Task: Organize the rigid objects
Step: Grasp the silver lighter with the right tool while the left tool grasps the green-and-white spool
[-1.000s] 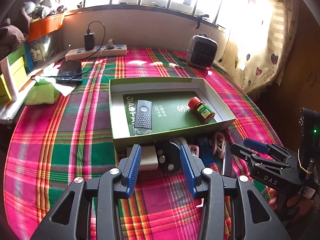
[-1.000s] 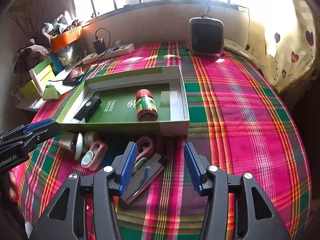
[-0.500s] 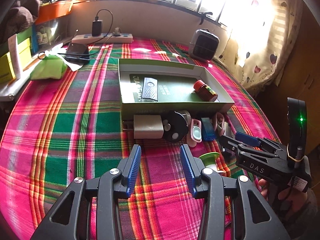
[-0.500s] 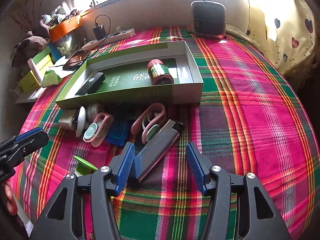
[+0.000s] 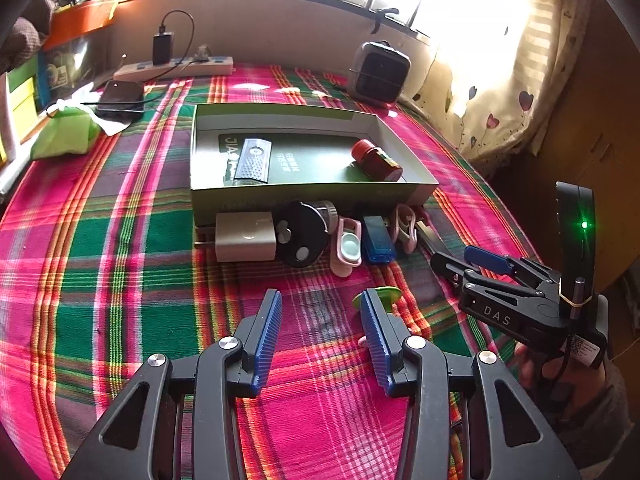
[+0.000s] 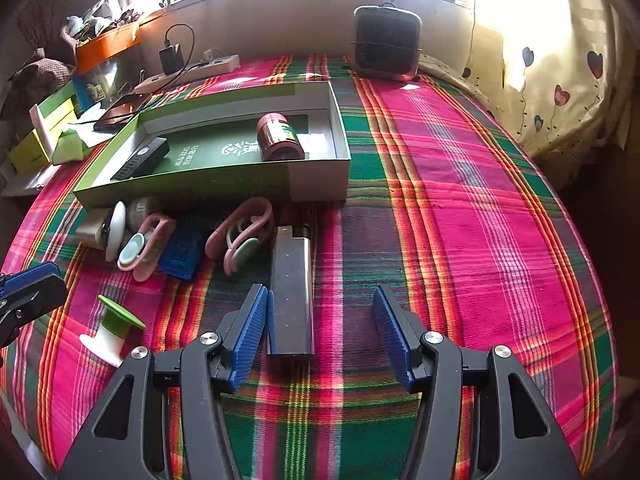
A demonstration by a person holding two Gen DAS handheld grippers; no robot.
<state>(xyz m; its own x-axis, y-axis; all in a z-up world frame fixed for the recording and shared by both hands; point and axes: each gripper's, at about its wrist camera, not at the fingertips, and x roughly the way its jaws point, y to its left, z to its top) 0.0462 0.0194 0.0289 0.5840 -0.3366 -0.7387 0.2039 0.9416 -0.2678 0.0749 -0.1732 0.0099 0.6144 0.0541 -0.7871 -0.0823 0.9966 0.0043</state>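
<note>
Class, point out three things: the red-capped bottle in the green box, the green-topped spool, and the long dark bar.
red-capped bottle (image 6: 279, 138), right wrist view, on its label.
green-topped spool (image 6: 113, 326), right wrist view, on its white stem.
long dark bar (image 6: 291, 292), right wrist view, mid-length on its top face.

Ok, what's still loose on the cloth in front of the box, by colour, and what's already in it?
White charger: 1
Black round thing: 1
Pink clips: 2
Blue block: 1
Dark flat bar: 1
Green spool: 1
In the box, remote and red jar: 2
Total: 9

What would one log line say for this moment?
left gripper: open, empty | right gripper: open around dark flat bar | green box: remote, jar
</note>
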